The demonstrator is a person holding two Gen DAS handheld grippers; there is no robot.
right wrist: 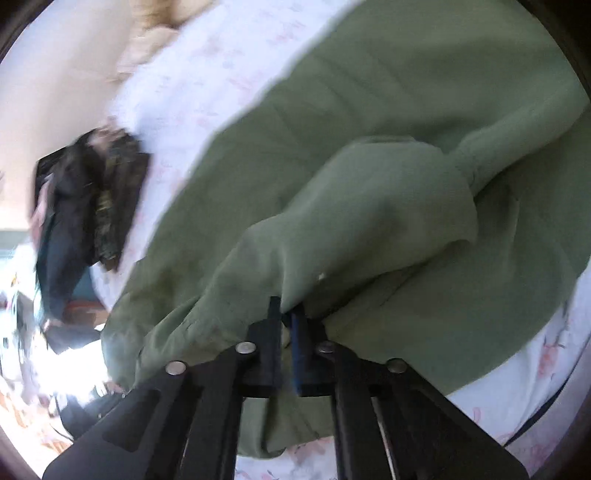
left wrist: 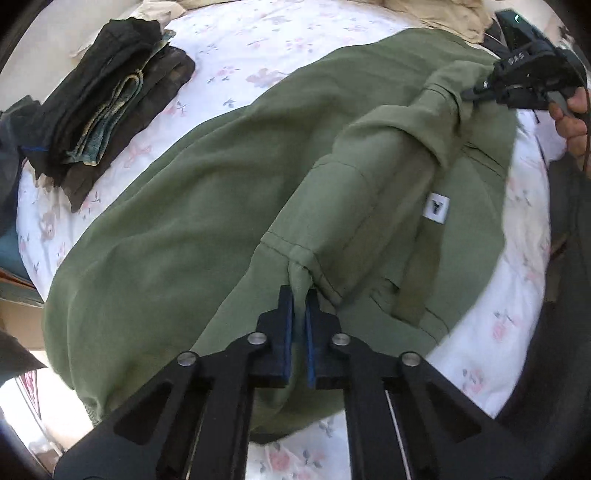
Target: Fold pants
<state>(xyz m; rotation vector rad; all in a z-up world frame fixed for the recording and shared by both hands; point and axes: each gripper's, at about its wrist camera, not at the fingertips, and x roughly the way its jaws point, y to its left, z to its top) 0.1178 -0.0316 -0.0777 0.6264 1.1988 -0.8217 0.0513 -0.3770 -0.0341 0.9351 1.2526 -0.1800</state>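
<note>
On the bed point(left wrist: 229, 33), the left tool point(left wrist: 300, 295) is clamped on a pinch of the green pants' point(left wrist: 184, 206) edge — keep it taut. From the right view, the right tool point(right wrist: 286, 314) clamps another edge — lift both evenly.

Right wrist view: motion blur smeared the dark folded stack point(right wrist: 88, 199) at centre left and the bright clutter at lower left, leaving both unreadable. The green pants point(right wrist: 369, 206) ran off the right edge. Left wrist view: the hand point(left wrist: 572, 118) at upper right was cut by the frame edge; the white tag point(left wrist: 436, 207) bore 1 mark too small to read.
</note>
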